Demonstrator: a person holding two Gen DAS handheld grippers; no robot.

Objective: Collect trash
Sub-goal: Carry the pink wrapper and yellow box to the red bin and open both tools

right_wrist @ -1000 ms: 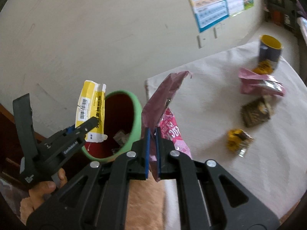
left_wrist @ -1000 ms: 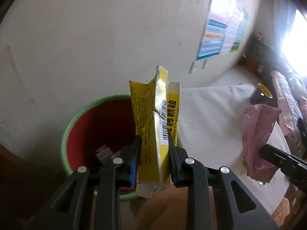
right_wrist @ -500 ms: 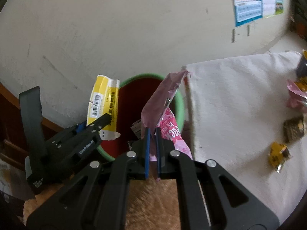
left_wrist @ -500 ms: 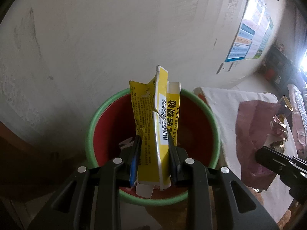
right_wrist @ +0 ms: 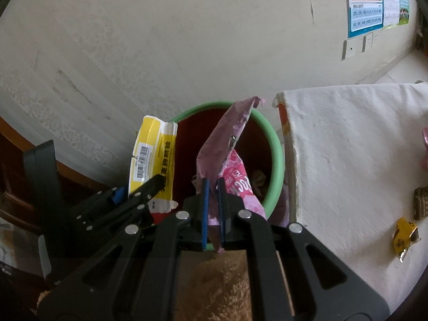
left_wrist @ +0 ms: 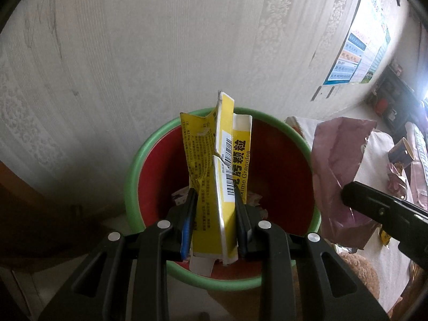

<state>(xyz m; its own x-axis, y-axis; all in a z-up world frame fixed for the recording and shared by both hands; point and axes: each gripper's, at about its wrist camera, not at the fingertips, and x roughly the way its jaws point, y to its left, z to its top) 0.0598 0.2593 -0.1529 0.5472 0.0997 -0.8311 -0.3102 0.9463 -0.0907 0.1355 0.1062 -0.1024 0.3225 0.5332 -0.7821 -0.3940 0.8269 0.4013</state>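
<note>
Yellow box (left_wrist: 219, 184), flattened and torn, stands upright at the centre of the left wrist view, clamped between the pads of the left claw (left_wrist: 215, 214); it hangs directly over the mouth of the bin (left_wrist: 131, 176), a red bucket with a green rim set against the wall. The left jaws have just been opening slightly, yet the pads still press on the box. Scraps already lie on the bin's floor.

Pink wrapper (right_wrist: 227, 160), centre of the right wrist view, is pinched in the right claw (right_wrist: 212, 208), whose jaws are closed on its lower edge; its free end rises over the near right part of the bin's rim. In the same view the box appears at left centre, over the bin's left rim.

To the right of the bin, the worktop (right_wrist: 347, 147) under a white cloth carries a yellow scrap (right_wrist: 404, 236) and a brown packet (right_wrist: 421, 202) at the right edge, not yet collected.

Risks, as judged: the box is tall and stiff, so on release it may tip against the rim and topple outside. The light wrapper could cling to a pad or drift past the rim, since it sits near the edge. The two claws are close together and could collide.
</note>
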